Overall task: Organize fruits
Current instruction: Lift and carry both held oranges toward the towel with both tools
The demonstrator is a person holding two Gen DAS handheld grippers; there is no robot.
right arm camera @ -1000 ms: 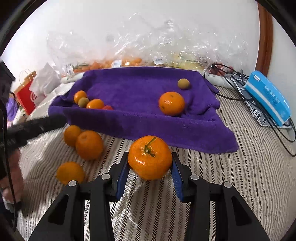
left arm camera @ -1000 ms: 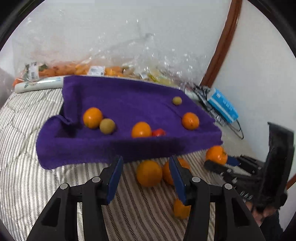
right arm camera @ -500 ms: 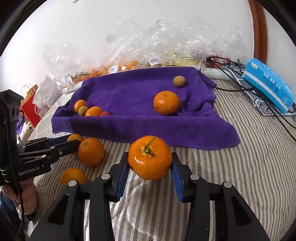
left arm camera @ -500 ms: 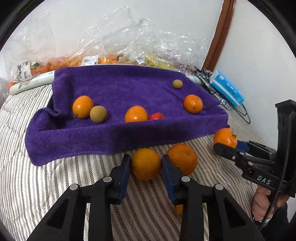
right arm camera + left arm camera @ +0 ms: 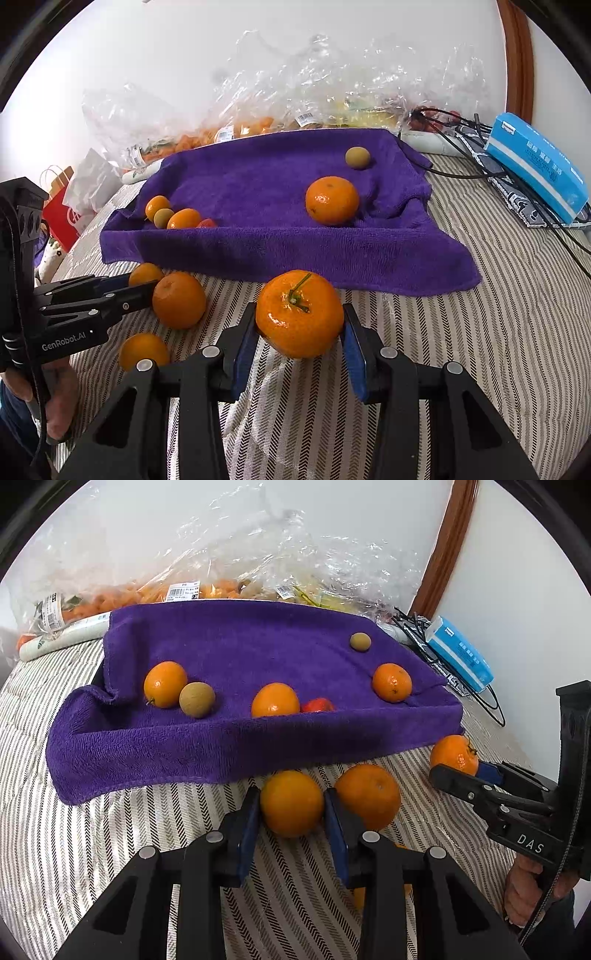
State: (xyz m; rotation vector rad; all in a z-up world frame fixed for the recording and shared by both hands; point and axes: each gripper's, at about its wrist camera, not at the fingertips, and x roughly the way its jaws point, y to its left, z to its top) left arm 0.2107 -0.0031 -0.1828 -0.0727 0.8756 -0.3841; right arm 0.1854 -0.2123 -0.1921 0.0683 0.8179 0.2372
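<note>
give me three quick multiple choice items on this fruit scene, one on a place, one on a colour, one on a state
1. Where does the blue box lie?
A. on the purple towel
B. on the striped cover, right of the towel
C. inside the plastic bags

2. What colour is the towel that holds the fruit?
A. purple
B. green
C. white

3. What are the right tongs doing?
A. standing open over nothing
B. gripping a brown fruit
C. gripping a stemmed orange

Answers:
1. B, the box sits off the towel's right edge, beside dark cables.
2. A, the cloth is deep purple in both views.
3. C, both blue pads press the sides of the orange with the green stem.
</note>
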